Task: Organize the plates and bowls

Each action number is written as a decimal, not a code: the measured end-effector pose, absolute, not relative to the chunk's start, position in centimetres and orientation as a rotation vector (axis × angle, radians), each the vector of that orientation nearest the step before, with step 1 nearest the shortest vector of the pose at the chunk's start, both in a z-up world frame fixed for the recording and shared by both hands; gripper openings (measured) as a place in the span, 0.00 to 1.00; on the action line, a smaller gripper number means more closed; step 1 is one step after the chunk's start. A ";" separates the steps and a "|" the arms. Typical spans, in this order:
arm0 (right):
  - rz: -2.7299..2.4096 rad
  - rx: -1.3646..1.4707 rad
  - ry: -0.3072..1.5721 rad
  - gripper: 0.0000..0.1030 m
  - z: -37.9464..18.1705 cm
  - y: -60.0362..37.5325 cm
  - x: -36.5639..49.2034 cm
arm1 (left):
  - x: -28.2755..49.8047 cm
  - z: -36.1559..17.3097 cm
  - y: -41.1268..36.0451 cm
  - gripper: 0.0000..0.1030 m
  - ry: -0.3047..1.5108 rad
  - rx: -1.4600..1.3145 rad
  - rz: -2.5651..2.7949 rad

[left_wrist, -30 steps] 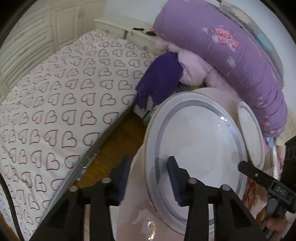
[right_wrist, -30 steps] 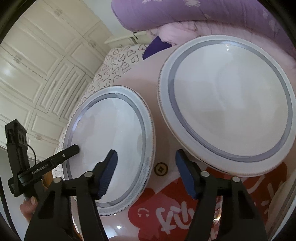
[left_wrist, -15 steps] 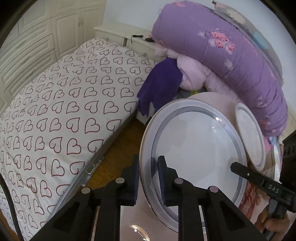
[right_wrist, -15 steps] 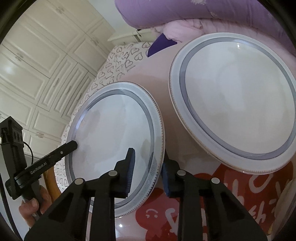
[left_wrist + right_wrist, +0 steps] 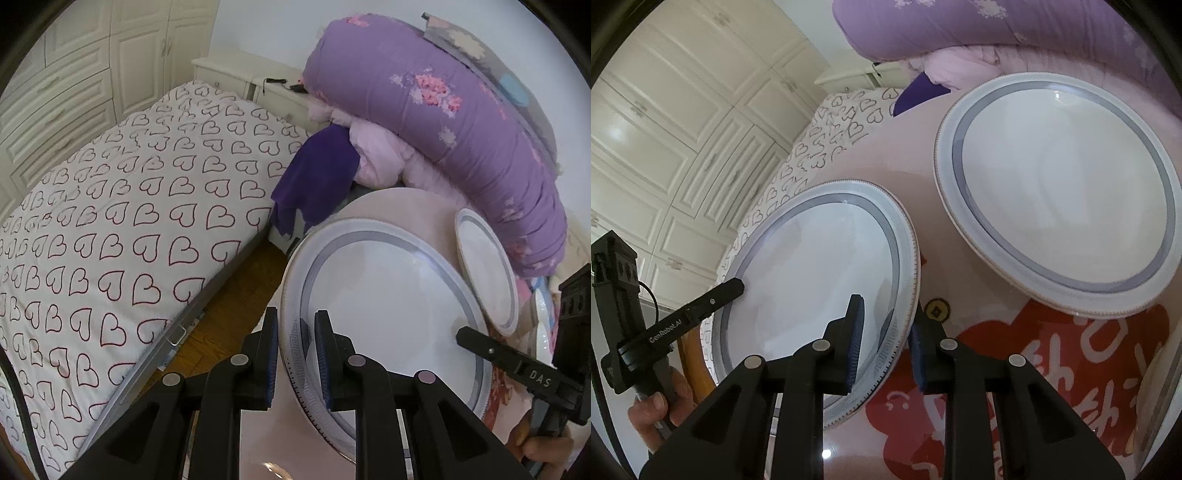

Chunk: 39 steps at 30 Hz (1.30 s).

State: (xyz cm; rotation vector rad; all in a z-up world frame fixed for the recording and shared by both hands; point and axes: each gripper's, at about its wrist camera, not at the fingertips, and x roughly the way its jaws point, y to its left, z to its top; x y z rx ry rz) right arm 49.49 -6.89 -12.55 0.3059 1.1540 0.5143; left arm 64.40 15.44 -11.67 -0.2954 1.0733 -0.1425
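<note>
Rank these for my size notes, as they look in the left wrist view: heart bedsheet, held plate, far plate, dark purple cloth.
1. Heart bedsheet
2. Held plate, though nearness enlarges it
3. Dark purple cloth
4. Far plate, seen edge-on, so unsure

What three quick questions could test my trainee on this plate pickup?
1. True or false: the left tongs and the right tongs are clamped on the same plate.
2. Multiple choice: the second plate is A) stacked under the clamped one, B) lying apart from it on the pink table, C) on the bed.
3. What pattern covers the bedsheet?

Key:
1. True, on opposite sides of its rim. The right tongs have just been closing, with the rim between them.
2. B.
3. Outlined hearts.
</note>
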 end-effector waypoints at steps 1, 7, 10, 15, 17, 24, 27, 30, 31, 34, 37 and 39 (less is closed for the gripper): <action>0.514 0.305 1.153 0.22 -12.6 -7.0 49.3 | 64.1 -11.5 15.4 0.14 1.068 -0.293 -0.145; 0.511 0.293 1.128 0.22 -12.1 -7.4 48.1 | 62.0 -10.2 14.7 0.14 1.043 -0.286 -0.153; 0.504 0.275 1.104 0.22 -11.5 -7.8 47.1 | 60.9 -9.8 14.3 0.14 1.036 -0.296 -0.164; 0.499 0.268 1.067 0.22 -10.4 -9.1 45.5 | 58.8 -9.2 13.3 0.14 1.027 -0.286 -0.181; 0.500 0.268 1.051 0.22 -9.9 -9.6 44.7 | 57.8 -8.9 13.0 0.14 1.027 -0.290 -0.192; 0.498 0.254 0.980 0.22 -7.8 -11.9 40.9 | 53.9 -6.3 11.9 0.14 0.981 -0.290 -0.231; 0.505 0.246 0.946 0.22 -6.7 -13.2 38.6 | 51.4 -5.1 11.5 0.14 0.957 -0.284 -0.246; 0.511 0.239 0.931 0.22 -6.2 -14.0 36.4 | 48.5 -4.0 11.4 0.14 0.940 -0.280 -0.263; 0.514 0.237 0.927 0.22 -6.0 -14.3 35.6 | 47.4 -3.7 11.4 0.14 0.936 -0.279 -0.269; 0.522 0.221 0.919 0.22 -5.9 -14.9 33.1 | 44.4 -3.1 11.6 0.14 0.932 -0.285 -0.278; 0.526 0.215 0.919 0.22 -5.9 -15.3 31.3 | 41.6 -2.8 11.6 0.14 0.933 -0.282 -0.276; 0.531 0.213 0.922 0.22 -6.2 -15.5 30.2 | 39.6 -2.6 11.5 0.14 0.932 -0.276 -0.277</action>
